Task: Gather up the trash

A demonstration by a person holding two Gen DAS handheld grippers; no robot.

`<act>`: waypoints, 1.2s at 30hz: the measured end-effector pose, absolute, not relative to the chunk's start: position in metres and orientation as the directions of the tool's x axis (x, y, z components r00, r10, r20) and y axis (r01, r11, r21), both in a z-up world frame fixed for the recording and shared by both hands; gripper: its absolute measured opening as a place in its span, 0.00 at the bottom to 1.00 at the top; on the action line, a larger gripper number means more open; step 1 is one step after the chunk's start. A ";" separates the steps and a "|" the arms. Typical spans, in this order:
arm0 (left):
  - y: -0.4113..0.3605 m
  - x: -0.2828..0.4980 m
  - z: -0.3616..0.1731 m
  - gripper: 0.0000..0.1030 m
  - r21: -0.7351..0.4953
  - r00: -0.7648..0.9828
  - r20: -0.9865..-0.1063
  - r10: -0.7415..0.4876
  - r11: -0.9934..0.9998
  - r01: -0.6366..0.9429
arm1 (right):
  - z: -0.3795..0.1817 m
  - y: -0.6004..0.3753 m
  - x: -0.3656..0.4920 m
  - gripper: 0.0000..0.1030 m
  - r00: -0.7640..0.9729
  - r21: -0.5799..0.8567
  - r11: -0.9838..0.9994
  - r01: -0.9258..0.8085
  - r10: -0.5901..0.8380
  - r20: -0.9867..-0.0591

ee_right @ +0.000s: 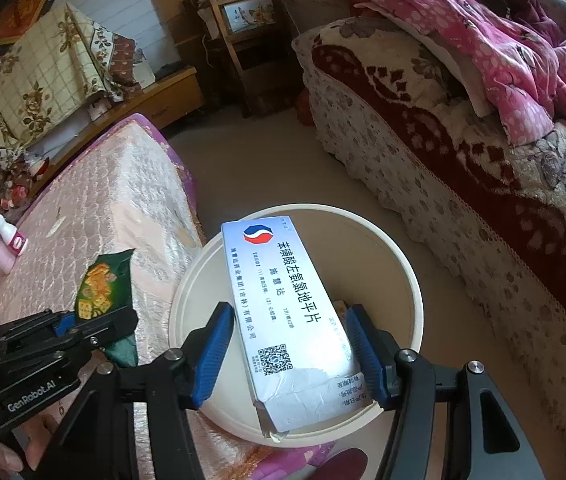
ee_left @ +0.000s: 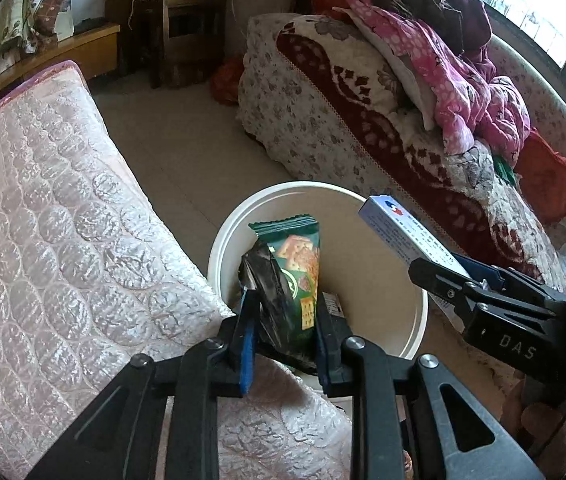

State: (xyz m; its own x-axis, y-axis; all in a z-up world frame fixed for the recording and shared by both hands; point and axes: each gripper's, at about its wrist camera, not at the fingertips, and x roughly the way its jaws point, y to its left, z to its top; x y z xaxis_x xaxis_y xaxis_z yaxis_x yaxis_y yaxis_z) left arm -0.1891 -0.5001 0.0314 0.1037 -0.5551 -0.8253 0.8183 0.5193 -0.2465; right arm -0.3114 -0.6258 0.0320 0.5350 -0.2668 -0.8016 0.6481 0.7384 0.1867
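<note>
1. Far to my left, a small pink bottle (ee_right: 3, 246) lies on the quilted pink mattress (ee_left: 63, 216), well apart from everything I am holding.
2. My left gripper (ee_left: 283, 344) is clamped on a green cracker wrapper (ee_left: 295, 276); both blue pads pinch its crumpled lower end and the serrated top edge stands upward.
3. The wrapper hangs over the near left rim of the white bin (ee_left: 223, 232), which stands on the floor between the mattress and the bed.
4. From the right wrist view, the same wrapper (ee_right: 101, 292) sticks out of the left gripper (ee_right: 83, 324), just beside the bin's (ee_right: 187, 300) left rim.
5. My right gripper (ee_right: 287, 356) grips a white medicine box (ee_right: 283, 320) across its width, a pad pressed on each long side; the torn flap end is nearest me.
6. The box is tilted over the bin's open mouth, above its right half in the left wrist view (ee_left: 407, 232).
7. On the right, the floral-covered bed (ee_left: 323, 128) carries a heap of pink spotted clothing (ee_left: 443, 68).
</note>
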 end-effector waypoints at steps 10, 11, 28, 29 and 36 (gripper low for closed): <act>-0.496 -0.187 0.032 0.45 -0.265 0.097 -0.818 -0.567 0.521 0.812 | 0.031 -0.627 -0.312 0.61 0.515 0.169 0.720 0.673 -0.292 -0.806; -0.495 -0.186 0.032 0.60 -0.270 0.097 -0.816 -0.570 0.523 0.808 | 0.031 -0.627 -0.312 0.61 0.513 0.171 0.716 0.677 -0.292 -0.807; -0.416 -0.184 0.084 0.75 -0.148 0.360 -0.734 -0.575 0.653 0.742 | 0.072 -0.578 -0.313 0.62 0.566 0.080 0.756 0.649 -0.411 -0.715; -0.413 -0.186 0.088 0.75 -0.144 0.373 -0.725 -0.580 0.656 0.741 | 0.077 -0.572 -0.314 0.62 0.575 0.073 0.761 0.644 -0.419 -0.702; -0.372 -0.200 0.126 0.75 -0.099 0.497 -0.626 -0.601 0.693 0.714 | 0.115 -0.534 -0.319 0.66 0.634 0.040 0.781 0.623 -0.474 -0.611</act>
